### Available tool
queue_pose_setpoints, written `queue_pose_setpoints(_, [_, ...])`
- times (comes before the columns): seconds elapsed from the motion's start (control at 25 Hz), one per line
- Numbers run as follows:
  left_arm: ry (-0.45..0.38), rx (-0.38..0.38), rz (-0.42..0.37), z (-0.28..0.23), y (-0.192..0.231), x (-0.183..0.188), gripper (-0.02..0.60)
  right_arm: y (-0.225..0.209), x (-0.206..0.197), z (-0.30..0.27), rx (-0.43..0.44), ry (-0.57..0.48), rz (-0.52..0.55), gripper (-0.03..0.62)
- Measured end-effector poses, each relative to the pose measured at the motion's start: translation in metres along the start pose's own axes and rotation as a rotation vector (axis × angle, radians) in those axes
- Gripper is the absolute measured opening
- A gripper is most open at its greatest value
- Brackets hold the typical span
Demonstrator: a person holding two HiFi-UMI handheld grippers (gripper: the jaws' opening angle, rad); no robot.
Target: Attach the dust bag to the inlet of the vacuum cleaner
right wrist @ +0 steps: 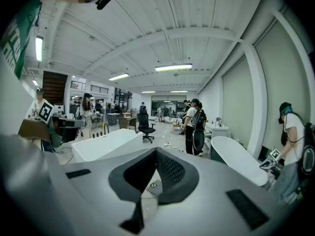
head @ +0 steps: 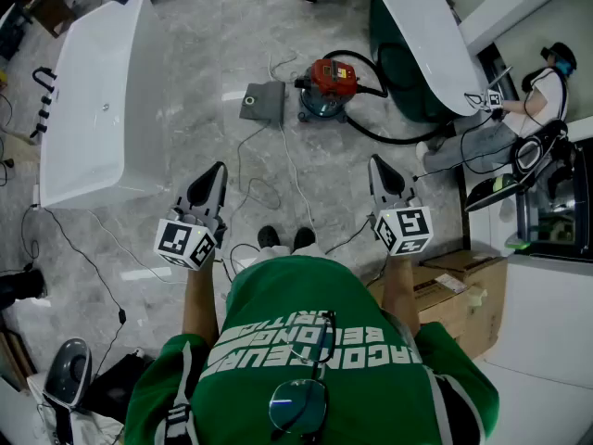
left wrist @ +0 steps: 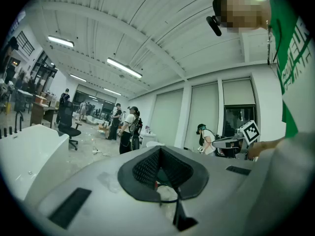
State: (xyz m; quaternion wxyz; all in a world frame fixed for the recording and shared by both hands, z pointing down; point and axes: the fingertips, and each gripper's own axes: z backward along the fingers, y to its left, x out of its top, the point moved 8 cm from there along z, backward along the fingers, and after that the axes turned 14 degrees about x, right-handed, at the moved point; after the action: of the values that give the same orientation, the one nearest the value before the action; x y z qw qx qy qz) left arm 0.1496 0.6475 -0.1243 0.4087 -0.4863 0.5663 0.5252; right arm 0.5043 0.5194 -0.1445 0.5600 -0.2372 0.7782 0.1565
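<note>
The person's green shirt (head: 315, 341) filled the near edge of the head view. Beyond it the left gripper (head: 217, 172) and right gripper (head: 376, 167) hovered over the floor (head: 176, 146), well short of the red vacuum cleaner (head: 329, 83) and, just left of it, the grey dust bag (head: 262, 101). Each gripper's own view showed its jaws closed together on nothing. The right gripper view caught the bag through the gap beneath them. Only the gripper views showed people (right wrist: 193, 127) standing farther off.

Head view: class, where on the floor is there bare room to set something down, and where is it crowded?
Bare: the grey marble floor between the white rectangular bathtub and the grey square dust bag. Crowded: around the red vacuum cleaner, with its black hose and thin cables.
</note>
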Motion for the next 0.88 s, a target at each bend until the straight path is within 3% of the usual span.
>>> queue_pose_setpoints(0.48, [0.0, -0.017, 0.017, -0.009, 0.058, -0.005, 0.003, 0.011, -0.009, -0.062, 0.036, 0.027, 0.002, 0.006])
queue_pose_setpoints(0.88, [0.017, -0.009, 0.032, -0.049, 0.112, -0.006, 0.003, 0.011, 0.009, -0.138, 0.095, 0.037, 0.021, 0.006])
